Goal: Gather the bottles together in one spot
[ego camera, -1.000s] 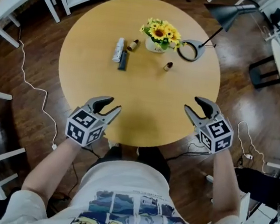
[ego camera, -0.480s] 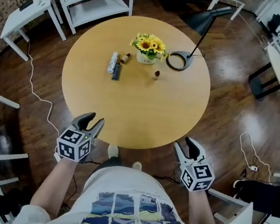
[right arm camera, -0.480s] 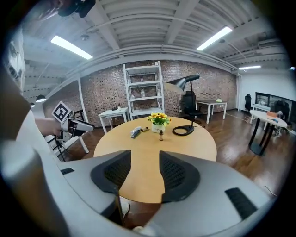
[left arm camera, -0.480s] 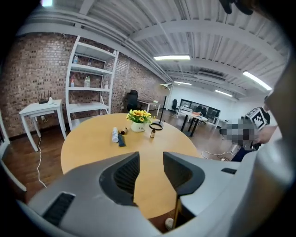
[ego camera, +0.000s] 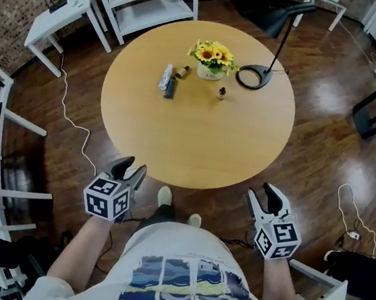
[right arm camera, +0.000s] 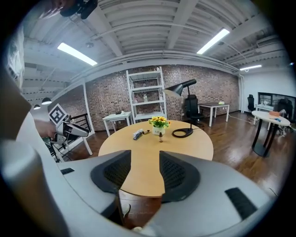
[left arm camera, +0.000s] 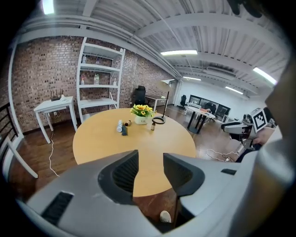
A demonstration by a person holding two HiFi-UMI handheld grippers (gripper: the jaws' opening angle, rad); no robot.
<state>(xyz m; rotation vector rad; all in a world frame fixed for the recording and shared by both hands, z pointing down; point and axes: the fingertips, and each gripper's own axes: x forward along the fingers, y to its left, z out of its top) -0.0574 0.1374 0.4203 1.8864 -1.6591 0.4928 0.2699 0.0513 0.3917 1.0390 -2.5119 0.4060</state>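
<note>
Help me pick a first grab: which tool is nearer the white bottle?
Left. The left tool is short of the table, nearly in line with the white bottle; the right tool, farther right.

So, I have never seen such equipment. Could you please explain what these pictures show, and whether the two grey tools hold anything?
There is no robot here. A person holds a hand tool in each hand: the left gripper and the right gripper. The cubes with square markers are part of them. One picture comes from a camera on the person's head, looking down. The other two come from a camera riding on each gripper, looking along its two jaws. Both grippers are open and hold nothing. On the far side of the round table are a white bottle, a dark bottle beside it and a small brown bottle on its side. An upright brown bottle stands apart, near a pot of sunflowers and a lamp base.
</note>
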